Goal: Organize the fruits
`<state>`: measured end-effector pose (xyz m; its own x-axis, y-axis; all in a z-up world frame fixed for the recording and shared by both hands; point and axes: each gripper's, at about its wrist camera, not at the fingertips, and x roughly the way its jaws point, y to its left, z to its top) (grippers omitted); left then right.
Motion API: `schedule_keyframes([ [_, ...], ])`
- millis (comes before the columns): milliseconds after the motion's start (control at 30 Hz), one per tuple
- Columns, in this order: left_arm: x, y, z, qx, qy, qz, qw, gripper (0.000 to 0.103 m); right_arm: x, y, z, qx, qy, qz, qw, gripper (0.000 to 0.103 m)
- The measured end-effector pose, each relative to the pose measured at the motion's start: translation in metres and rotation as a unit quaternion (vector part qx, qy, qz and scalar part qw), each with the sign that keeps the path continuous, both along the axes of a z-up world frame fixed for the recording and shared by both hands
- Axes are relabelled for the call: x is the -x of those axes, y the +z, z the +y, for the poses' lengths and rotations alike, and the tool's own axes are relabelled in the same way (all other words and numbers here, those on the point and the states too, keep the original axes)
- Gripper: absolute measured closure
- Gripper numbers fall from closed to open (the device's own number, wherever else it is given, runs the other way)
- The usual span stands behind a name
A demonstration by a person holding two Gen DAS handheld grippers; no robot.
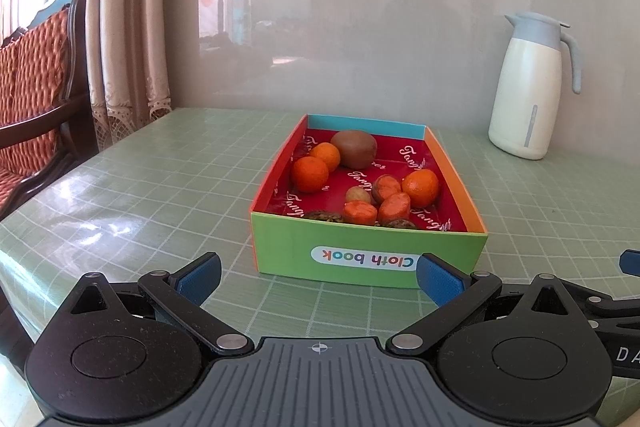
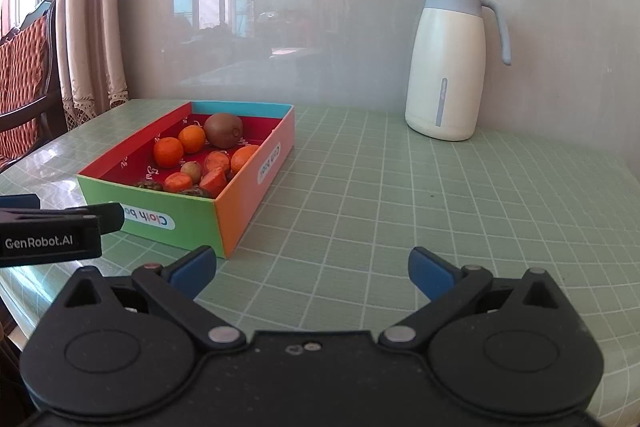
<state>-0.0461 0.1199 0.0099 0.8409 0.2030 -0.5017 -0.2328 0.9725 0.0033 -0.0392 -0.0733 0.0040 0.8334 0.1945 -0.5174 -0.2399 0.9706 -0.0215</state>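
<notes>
- Left wrist view: your left gripper (image 1: pixel 319 277) hovers just short of the near green wall of the box (image 1: pixel 368 247), fingers spread wide and holding nothing.
- Right wrist view: your right gripper (image 2: pixel 312 269) hangs above bare tablecloth (image 2: pixel 440 207), right of the box, jaws likewise wide apart and empty.
- Fruit location: the kiwi (image 1: pixel 353 148) lies at the far end; three mandarins (image 1: pixel 310 174) and several smaller orange and brown pieces sit nearer, all inside the box.
- Surroundings: a white jug (image 1: pixel 528 91) stands far right, against the wall.
- Progress, as a judgement: no fruit remains on the table, so gathering looks complete; sorting within the box may remain.
</notes>
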Motion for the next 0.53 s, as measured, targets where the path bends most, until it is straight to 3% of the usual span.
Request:
schedule_keyframes([
  [533,0.0043,0.0048,-0.0024,0.001,-0.024,-0.024,0.9994,0.0,0.0023,0.0063,-0.0055,-0.012,-0.006,-0.011,1.0,0.0],
])
